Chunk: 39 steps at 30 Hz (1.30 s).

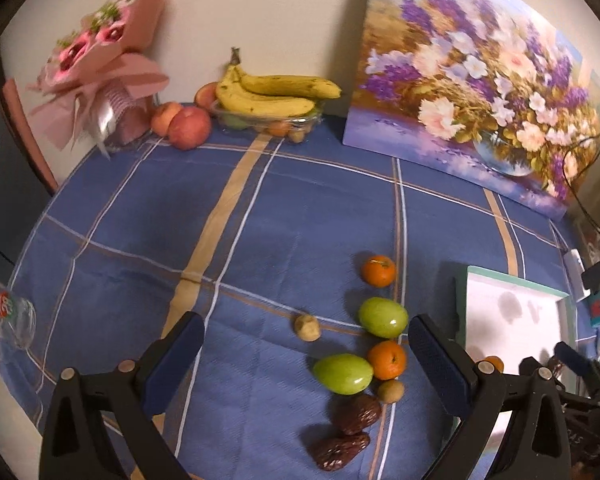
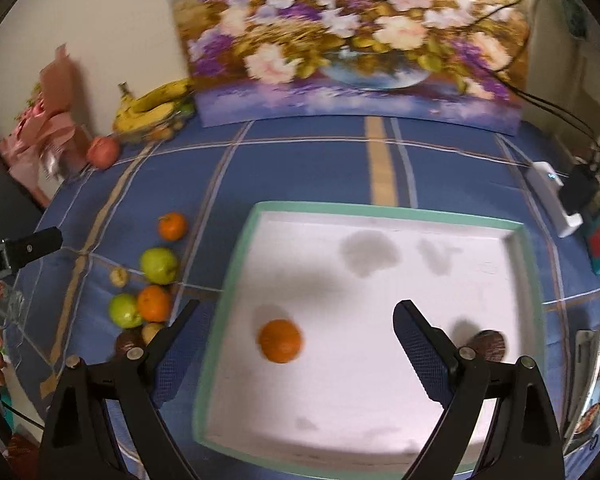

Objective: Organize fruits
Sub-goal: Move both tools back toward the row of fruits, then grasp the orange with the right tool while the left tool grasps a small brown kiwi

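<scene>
A white tray with a green rim [image 2: 384, 209] lies on the blue tablecloth; it also shows in the left wrist view [image 1: 466, 280]. In it sit an orange [image 2: 280, 340] and a brown date [image 2: 490, 345]. Left of the tray lie two oranges [image 1: 378, 270] [image 1: 387, 359], two green fruits [image 1: 383, 317] [image 1: 343, 373], two small tan fruits [image 1: 307, 327] [image 1: 391, 391] and two dates [image 1: 357, 413] [image 1: 337, 451]. My left gripper [image 1: 306, 354] is open above this cluster. My right gripper [image 2: 296, 344] is open and empty over the tray's near left part.
Bananas [image 1: 276, 94] on a clear container, apples [image 1: 189, 127] and a pink bouquet [image 1: 96, 76] stand at the back. A flower painting [image 1: 472, 80] leans on the wall. A glass [image 1: 14, 320] lies at the left edge. Cables and a white device [image 2: 556, 200] sit right.
</scene>
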Available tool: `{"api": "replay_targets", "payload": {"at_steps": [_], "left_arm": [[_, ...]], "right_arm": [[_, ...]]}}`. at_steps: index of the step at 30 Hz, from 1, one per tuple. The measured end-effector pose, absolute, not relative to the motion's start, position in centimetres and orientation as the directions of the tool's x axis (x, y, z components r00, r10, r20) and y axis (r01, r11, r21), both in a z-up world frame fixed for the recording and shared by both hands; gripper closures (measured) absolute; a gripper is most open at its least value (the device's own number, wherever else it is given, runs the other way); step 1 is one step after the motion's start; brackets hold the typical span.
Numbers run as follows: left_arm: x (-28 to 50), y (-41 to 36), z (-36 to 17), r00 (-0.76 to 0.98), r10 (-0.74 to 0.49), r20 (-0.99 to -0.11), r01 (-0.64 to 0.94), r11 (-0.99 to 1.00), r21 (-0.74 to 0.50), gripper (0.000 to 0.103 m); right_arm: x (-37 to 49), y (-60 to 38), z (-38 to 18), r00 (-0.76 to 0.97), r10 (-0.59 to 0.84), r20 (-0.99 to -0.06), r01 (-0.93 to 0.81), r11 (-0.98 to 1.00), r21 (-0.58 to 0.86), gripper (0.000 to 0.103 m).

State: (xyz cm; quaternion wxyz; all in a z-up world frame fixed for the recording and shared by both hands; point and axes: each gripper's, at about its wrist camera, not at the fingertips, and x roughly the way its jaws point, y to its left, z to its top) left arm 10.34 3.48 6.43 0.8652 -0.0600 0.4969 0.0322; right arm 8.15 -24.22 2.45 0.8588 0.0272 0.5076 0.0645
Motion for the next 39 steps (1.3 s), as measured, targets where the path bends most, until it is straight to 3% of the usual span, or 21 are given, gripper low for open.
{"api": "replay_targets", "payload": {"at_steps": [13,17,37,39], "left_arm": [[10.7,7.4,3.4,0.423,-0.031,-0.906,-0.208,0.969,-0.13,0.001],[11.5,8.0,2.1,0.389,-0.047,-0.92,-0.235,0.961,-0.148,0.001],[14.3,9.7,-2.1,0.307,-0.05,-0.95,-0.317,0.936,-0.152,0.001],[14.3,9.7,-2.2,0.307,-0.057,-0.95,-0.314,0.936,-0.158,0.001]], "right_arm": [[8.8,-17.4,2.2,0.441,0.272,-0.855,-0.173,0.961,0.216,0.01],[9.5,-15.8,0.9,0.404,0.282,-0.87,-0.178,0.957,0.228,0.025],[11.7,-12.7,-3.8,0.283,0.3,-0.911,-0.145,0.952,0.268,0.032],[11.8,-12.5,-4.1,0.284,0.303,-0.91,-0.141,0.952,0.273,0.044]]}}
